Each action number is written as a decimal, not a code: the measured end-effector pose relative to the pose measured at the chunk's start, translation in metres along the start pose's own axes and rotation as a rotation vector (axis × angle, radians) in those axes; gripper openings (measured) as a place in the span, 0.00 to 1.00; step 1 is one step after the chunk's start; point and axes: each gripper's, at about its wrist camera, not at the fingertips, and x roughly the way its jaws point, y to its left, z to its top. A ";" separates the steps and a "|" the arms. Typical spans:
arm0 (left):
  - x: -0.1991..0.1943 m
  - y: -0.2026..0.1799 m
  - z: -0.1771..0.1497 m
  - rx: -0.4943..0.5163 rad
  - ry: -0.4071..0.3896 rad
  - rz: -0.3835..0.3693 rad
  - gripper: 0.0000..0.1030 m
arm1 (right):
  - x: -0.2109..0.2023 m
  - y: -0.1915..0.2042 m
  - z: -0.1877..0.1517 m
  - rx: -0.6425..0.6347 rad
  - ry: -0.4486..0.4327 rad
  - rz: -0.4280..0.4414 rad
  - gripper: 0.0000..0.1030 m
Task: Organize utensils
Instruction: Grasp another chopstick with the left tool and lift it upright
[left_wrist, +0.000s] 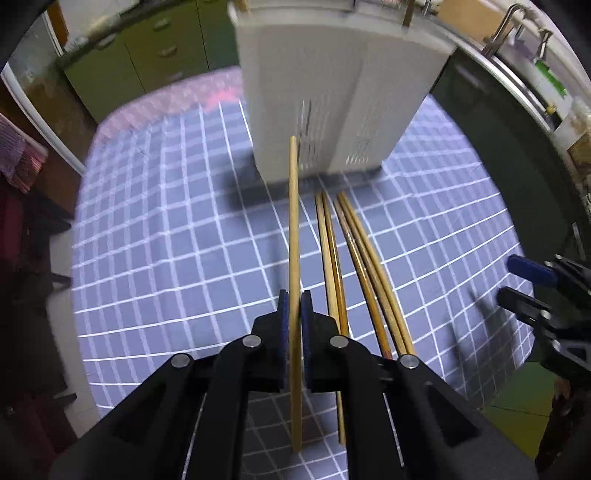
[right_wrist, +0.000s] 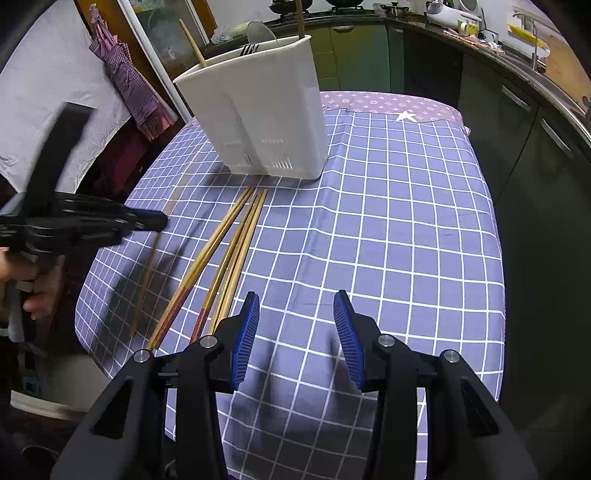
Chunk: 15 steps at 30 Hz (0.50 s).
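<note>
**Left gripper has one chopstick, right is idle**

My left gripper (left_wrist: 294, 306) is clenched on a single chopstick (left_wrist: 294, 229). Blue pads pinch it from both sides, about a third of the way up from its near end. The stick runs straight ahead along the fingers, and its far tip overlaps the lower front of the white utensil holder (left_wrist: 332, 96) in the left wrist view. It looks lifted off the cloth: in the right wrist view it is a blurred pale line hanging below the gripper, clear of the others.

Four more chopsticks (right_wrist: 229, 254) lie on the surface (right_wrist: 406, 229), which is covered with a purple checked cloth. They sit in two loose pairs, fanned slightly, just right of the held one. Their far tips are near the base of the holder, not touching it. At least two have reddish near ends.

The holder stands upright toward the far side of the cloth. A fork and a couple of wooden sticks poke out of its top; I can't tell which compartments.

My right gripper (right_wrist: 297, 332) is released, jaws partly apart, nothing between the pads. It hovers over bare cloth to the right of the lying chopsticks.

A hand (right_wrist: 40, 288) shows at the left edge of the right wrist view, on the left gripper's handle.
</note>
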 end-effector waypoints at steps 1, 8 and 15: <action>-0.011 0.005 -0.004 0.003 -0.024 -0.001 0.06 | 0.001 0.002 0.001 -0.004 0.003 0.000 0.41; -0.061 0.021 -0.034 0.010 -0.158 0.014 0.06 | 0.021 0.013 0.016 -0.014 0.068 0.019 0.43; -0.084 0.028 -0.057 0.004 -0.257 0.010 0.06 | 0.056 0.027 0.034 -0.052 0.149 -0.025 0.43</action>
